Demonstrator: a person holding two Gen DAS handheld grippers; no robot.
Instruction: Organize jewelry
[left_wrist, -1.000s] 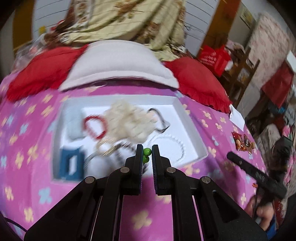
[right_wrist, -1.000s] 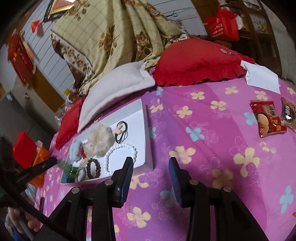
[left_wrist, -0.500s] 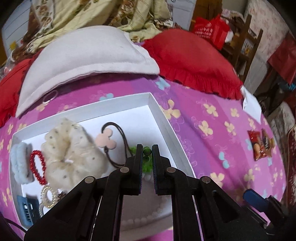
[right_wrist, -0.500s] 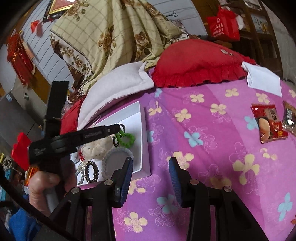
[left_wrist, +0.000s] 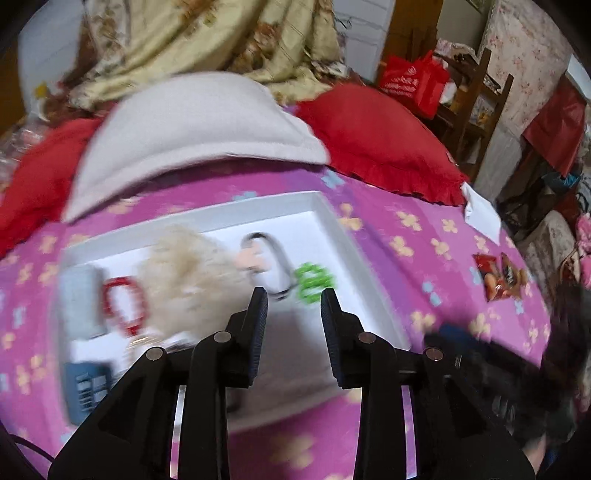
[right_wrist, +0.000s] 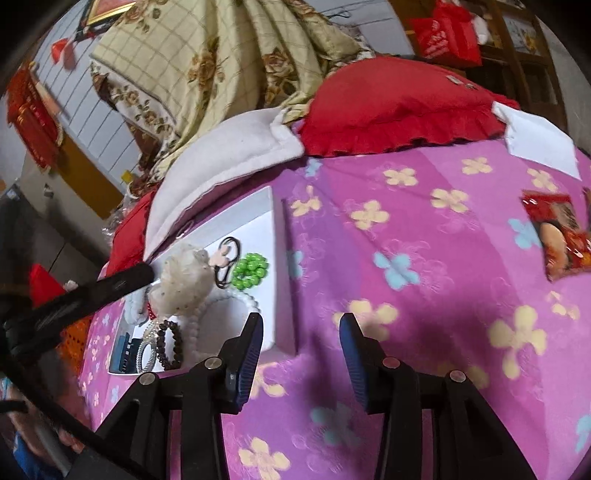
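Note:
A green bead bracelet (left_wrist: 313, 282) lies in the white tray (left_wrist: 343, 236) near its right wall; it also shows in the right wrist view (right_wrist: 250, 270). My left gripper (left_wrist: 293, 308) is open and empty just above the tray, behind the bracelet. Beside the bracelet lie a black hair tie with a pink charm (right_wrist: 224, 260), a cream scrunchie (right_wrist: 184, 282), a white pearl bracelet (right_wrist: 236, 299), a dark bead bracelet (right_wrist: 169, 345) and a red bead bracelet (left_wrist: 123, 306). My right gripper (right_wrist: 301, 328) is open and empty over the purple bedspread, right of the tray (right_wrist: 280, 295).
The tray sits on a purple flowered bedspread (right_wrist: 424, 240). A white pillow (left_wrist: 199, 125) and red cushions (left_wrist: 376, 140) lie behind it. Snack packets (right_wrist: 557, 232) and a white paper (right_wrist: 539, 144) lie to the right. A blue clip (left_wrist: 86, 387) sits at the tray's left.
My left gripper has opened and let go of the green bead bracelet, which now lies in the tray. The left gripper has pulled back. The right gripper has barely moved.

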